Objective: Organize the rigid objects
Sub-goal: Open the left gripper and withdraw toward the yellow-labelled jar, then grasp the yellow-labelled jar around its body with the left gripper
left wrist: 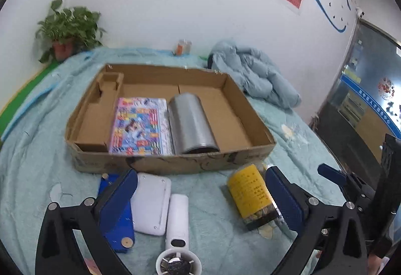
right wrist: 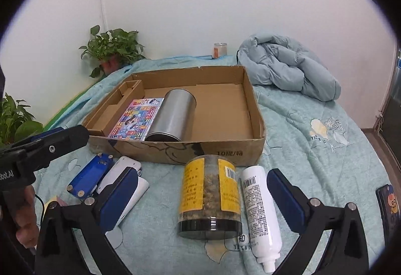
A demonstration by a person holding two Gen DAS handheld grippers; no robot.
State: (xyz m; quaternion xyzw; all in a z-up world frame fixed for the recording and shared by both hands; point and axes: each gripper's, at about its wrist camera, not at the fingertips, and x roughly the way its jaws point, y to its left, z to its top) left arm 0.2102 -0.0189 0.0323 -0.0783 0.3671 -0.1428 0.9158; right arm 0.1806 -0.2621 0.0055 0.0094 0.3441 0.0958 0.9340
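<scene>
Left wrist view: the left tool hangs released, its blue-padded jaws spread wide with nothing pressed between them, above a bed covered in a pale teal blanket. Between and below the jaws lie a white rounded rectangular plastic device, a white handheld fan just right of it, and a blue flat plastic case partly behind the left pad. A clear plastic jar with a yellow label lies on its side near the right pad.

Farther off sits a shallow brown cardboard box. Inside it, a colourful printed booklet lies flat, and a silver metal cylinder can lies on its side, touching the booklet's right edge.

Right wrist view: the right tool is likewise released and empty. The yellow-labelled jar stands between its jaws, untouched, with a white plastic bottle lying just beside it on the right. A person's hand holds the left tool at the left edge. A crumpled light blue puffy jacket lies far right, and a potted green plant stands far left.
</scene>
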